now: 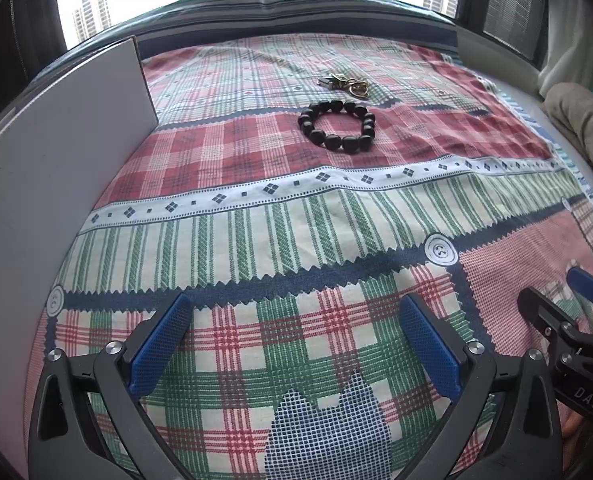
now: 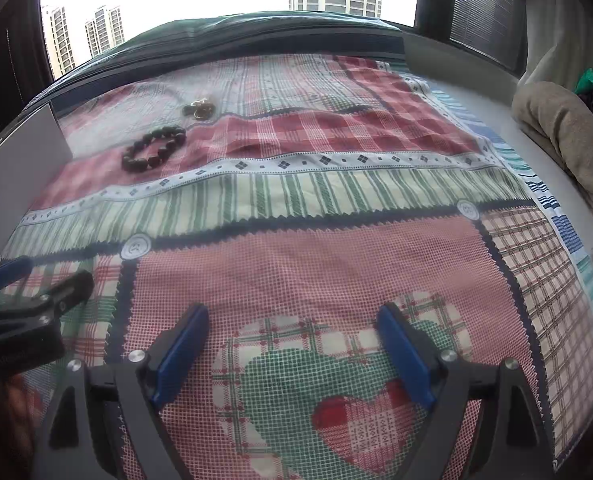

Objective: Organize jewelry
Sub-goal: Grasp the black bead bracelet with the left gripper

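Observation:
A bracelet of dark round beads (image 1: 337, 127) lies flat on the patchwork cloth, far ahead of my left gripper (image 1: 294, 312); it also shows in the right wrist view (image 2: 153, 149), far ahead to the left. Just behind it lies a small cluster of gold and silver metal pieces (image 1: 345, 81), also in the right wrist view (image 2: 198, 110). A white box wall (image 1: 56, 152) stands at the left. My left gripper is open and empty. My right gripper (image 2: 294, 320) is open and empty. Each gripper shows in the other's view, right (image 1: 568, 300) and left (image 2: 40, 280).
The patterned cloth (image 1: 336, 232) covers a grey surface before a window. A beige bundle of fabric (image 2: 568, 136) lies at the right edge, also in the left wrist view (image 1: 584, 120). The grey ledge (image 2: 476, 68) runs along the back right.

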